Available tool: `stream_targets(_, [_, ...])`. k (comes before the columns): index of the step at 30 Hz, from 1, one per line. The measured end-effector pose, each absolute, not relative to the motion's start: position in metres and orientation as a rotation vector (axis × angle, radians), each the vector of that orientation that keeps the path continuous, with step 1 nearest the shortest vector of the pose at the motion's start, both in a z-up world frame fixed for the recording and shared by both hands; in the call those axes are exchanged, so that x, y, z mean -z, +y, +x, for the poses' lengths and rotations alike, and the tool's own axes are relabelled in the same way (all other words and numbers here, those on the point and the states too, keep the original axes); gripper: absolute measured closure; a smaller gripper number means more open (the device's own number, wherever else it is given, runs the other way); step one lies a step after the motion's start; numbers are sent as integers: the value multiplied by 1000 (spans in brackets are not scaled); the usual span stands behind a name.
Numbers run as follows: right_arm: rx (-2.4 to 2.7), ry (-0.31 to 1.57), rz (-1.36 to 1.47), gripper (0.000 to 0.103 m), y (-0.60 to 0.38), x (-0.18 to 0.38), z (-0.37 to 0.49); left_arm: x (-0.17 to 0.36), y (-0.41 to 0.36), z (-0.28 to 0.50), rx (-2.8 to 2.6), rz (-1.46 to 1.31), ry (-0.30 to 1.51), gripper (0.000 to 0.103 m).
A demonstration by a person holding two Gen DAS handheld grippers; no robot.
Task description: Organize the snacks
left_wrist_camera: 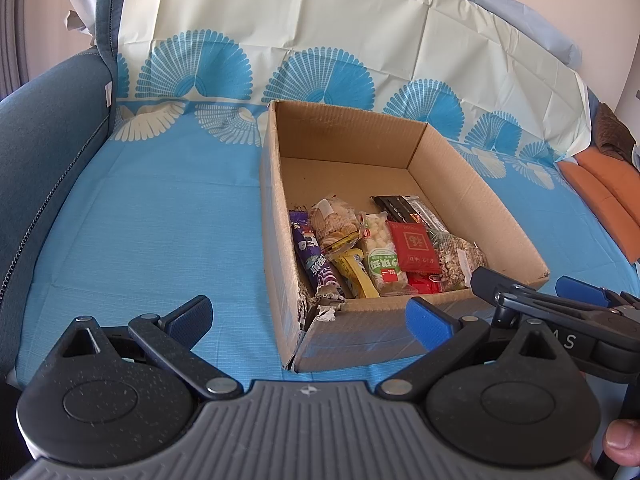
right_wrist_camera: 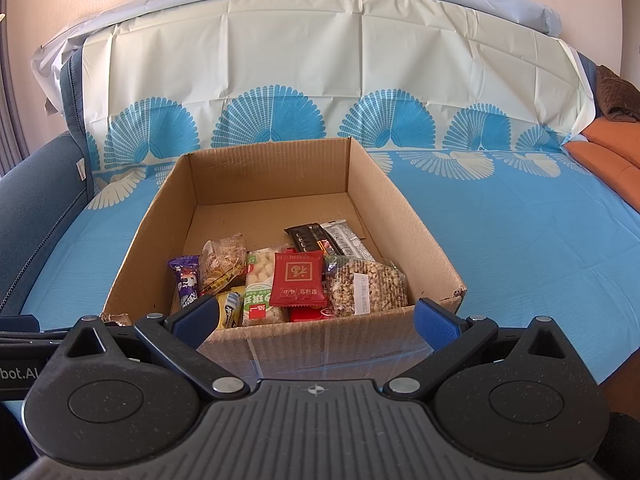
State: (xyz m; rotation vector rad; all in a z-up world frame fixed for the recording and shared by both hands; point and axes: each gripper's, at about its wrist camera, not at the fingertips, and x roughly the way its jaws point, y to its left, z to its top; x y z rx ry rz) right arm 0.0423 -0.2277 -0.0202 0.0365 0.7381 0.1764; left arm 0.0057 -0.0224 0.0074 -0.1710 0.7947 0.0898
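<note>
Nearest in each wrist view are the grippers themselves. The left gripper hovers just short of the cardboard box, jaws spread wide and holding nothing. The right gripper hangs at the box's near wall, jaws likewise wide and empty; in the left view it shows at the right edge, beside the box's near right corner.

The box sits on a blue patterned sheet covering a sofa seat. Its near left corner is torn and crumpled. All the snacks lie in the near half of the box, packed side by side against the near wall. From left to right there is a purple wrapper, a clear bag of biscuits, a yellow packet below it, a green-labelled bag of white pieces, a red packet lying on top of its neighbours, and a clear bag of brown grains. Just behind these lie a black bar and a silver bar. The far half of the box floor is bare cardboard.

Beyond, the sheet climbs the sofa back, and an orange cushion lies at far right.
</note>
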Motion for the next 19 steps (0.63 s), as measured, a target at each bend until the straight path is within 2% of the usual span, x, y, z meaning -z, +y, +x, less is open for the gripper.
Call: stream_targets(19, [-189, 721, 34, 1, -224, 18, 43, -11, -16, 4, -67, -182, 733, 0])
